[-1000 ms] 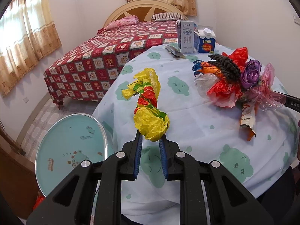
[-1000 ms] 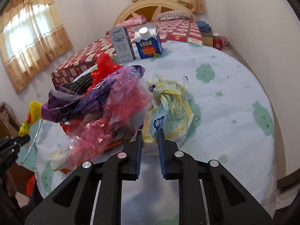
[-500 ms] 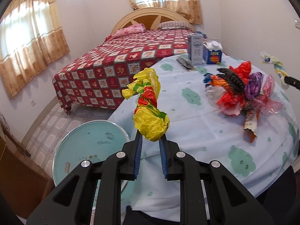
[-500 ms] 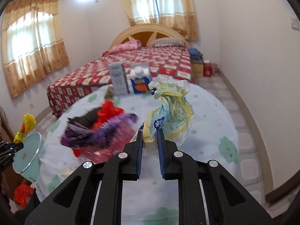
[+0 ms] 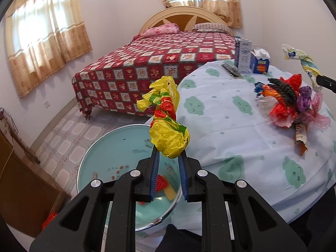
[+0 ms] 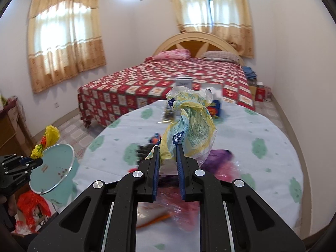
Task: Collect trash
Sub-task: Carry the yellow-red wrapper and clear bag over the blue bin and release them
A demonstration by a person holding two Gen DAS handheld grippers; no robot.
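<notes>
Left gripper [image 5: 168,157]: jaws narrow, clamped on a crumpled yellow-red-green bag [image 5: 166,121], held over a teal basin [image 5: 109,153] off the table's left edge; scraps lie in the basin. Right gripper [image 6: 167,154]: jaws narrow, pinching a pale yellow printed bag [image 6: 189,126] above the table [image 5: 220,126]. Heap of coloured wrappers [image 5: 287,105]: near the table's right edge. Two cartons [image 5: 252,59]: far edge, side by side. Bed [image 6: 168,84]: beyond the table.

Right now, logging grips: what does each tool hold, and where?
Left tool: yellow bag, by its bottom. Right tool: pale bag, by its bottom.
</notes>
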